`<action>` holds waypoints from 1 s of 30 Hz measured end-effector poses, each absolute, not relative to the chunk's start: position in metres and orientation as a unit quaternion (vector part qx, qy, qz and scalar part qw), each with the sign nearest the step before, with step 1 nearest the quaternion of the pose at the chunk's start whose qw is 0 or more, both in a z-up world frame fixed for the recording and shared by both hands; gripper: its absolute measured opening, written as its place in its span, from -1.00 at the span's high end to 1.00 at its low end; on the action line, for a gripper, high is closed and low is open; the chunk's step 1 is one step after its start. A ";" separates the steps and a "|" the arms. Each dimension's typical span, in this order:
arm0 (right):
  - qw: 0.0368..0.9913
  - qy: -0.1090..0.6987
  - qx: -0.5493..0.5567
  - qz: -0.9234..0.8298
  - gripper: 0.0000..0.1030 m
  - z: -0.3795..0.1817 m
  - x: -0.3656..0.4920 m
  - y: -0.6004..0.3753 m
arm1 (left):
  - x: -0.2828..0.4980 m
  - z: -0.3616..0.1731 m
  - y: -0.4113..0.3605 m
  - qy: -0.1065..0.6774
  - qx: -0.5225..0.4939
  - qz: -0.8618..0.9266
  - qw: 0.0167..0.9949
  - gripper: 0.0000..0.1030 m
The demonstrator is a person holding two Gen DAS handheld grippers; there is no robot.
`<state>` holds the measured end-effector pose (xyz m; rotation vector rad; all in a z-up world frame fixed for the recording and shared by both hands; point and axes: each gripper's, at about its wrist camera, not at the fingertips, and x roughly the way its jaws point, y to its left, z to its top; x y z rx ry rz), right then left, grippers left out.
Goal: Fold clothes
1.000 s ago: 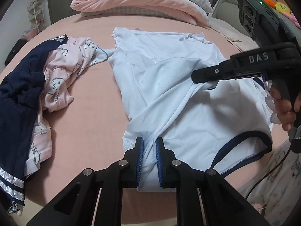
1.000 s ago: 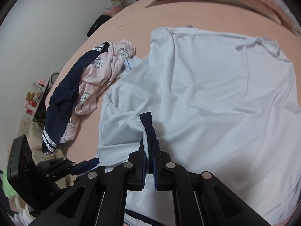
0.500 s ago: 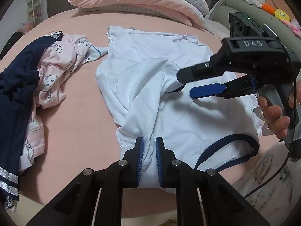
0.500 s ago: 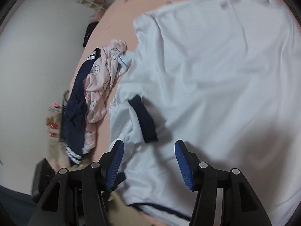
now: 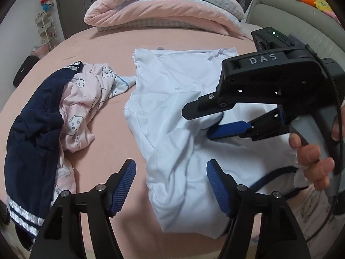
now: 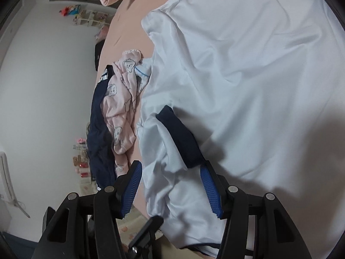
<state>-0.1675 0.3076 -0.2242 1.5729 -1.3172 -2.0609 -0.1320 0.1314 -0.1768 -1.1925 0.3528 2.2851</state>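
A white T-shirt with navy trim [image 5: 172, 112] lies on the pink bed [image 5: 103, 49], its left side folded in over the body. My left gripper [image 5: 170, 185] is open and empty, its pads on either side of the shirt's near corner. My right gripper [image 5: 200, 120] hovers open above the shirt's middle in the left wrist view. In the right wrist view the right gripper [image 6: 170, 191] is open and empty over the folded sleeve, whose navy cuff [image 6: 181, 138] lies just ahead of the pads. The shirt [image 6: 248, 75] fills that view.
A heap of navy clothing [image 5: 36, 127] and pink printed pyjamas [image 5: 84, 101] lies left of the shirt. A folded pink quilt [image 5: 163, 8] sits at the far end of the bed. A grey headboard [image 5: 291, 21] stands to the right. The bed's near edge is close below the grippers.
Both grippers were shut on the shirt one second ago. The right one opened first and dropped the sleeve; the left one has now opened and let go of the shirt's corner.
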 end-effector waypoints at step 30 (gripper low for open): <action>0.083 -0.418 0.417 -0.803 0.75 -0.187 -0.184 0.316 | -0.120 -0.189 0.131 0.125 -0.447 0.831 0.307 0.82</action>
